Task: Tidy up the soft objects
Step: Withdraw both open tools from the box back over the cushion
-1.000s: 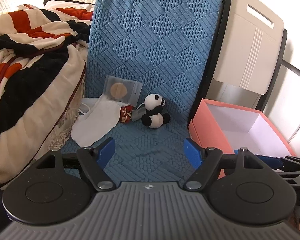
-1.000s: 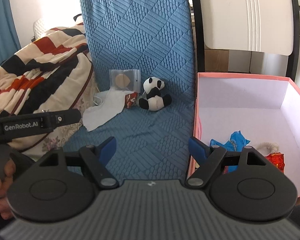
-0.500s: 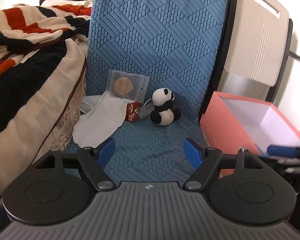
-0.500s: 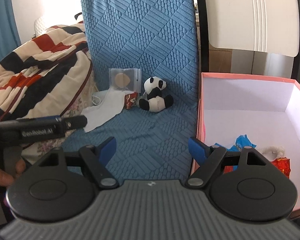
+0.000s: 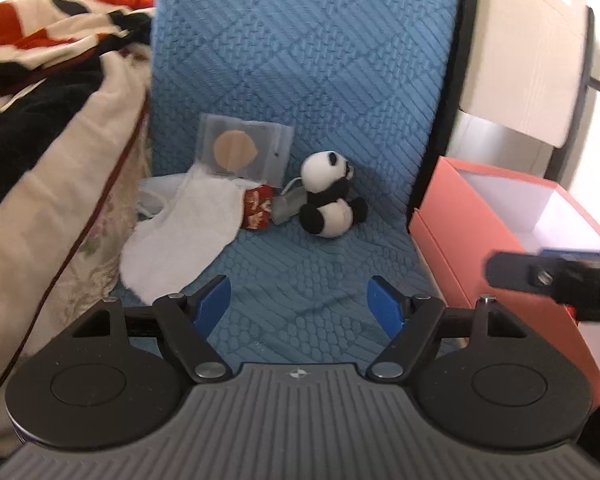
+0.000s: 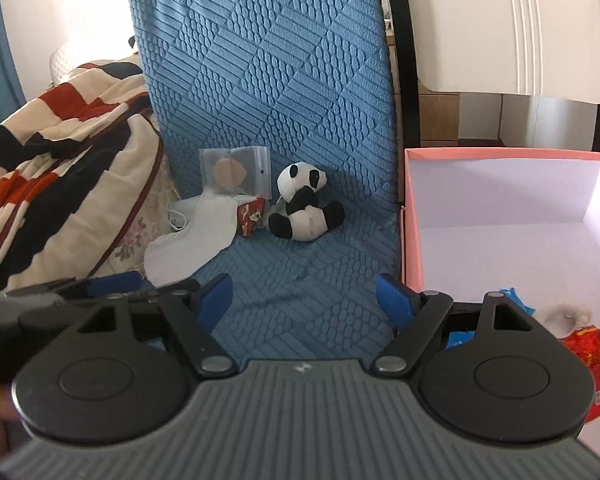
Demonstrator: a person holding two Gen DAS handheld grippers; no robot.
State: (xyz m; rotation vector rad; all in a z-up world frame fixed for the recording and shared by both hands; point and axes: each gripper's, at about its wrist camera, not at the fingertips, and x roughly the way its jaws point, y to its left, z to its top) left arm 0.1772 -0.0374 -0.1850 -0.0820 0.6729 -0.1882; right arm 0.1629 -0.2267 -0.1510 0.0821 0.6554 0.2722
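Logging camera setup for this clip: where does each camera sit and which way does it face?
Left wrist: on the left gripper, looking forward and down at the panda plush; the right gripper's tip crosses at right.
Right wrist: on the right gripper, facing the same blue cushion, pink box at right; left gripper and a blurred hand at left.
Shared: panda, white cloth, box.

We see daylight flooding in from the upper left, where the wall behind the striped blanket [image 6: 64, 152] burns out to plain white. The left wrist view is smeared by motion blur, worst on the blanket [image 5: 52, 92] and the white panel [image 5: 528, 52] at the right edge. The right wrist view is sharper (only its lower left corner is blurred). Fisheye bending curves the blue quilted cushion [image 6: 268, 92]. The panda [image 6: 304, 208] casts a soft shadow to its right.
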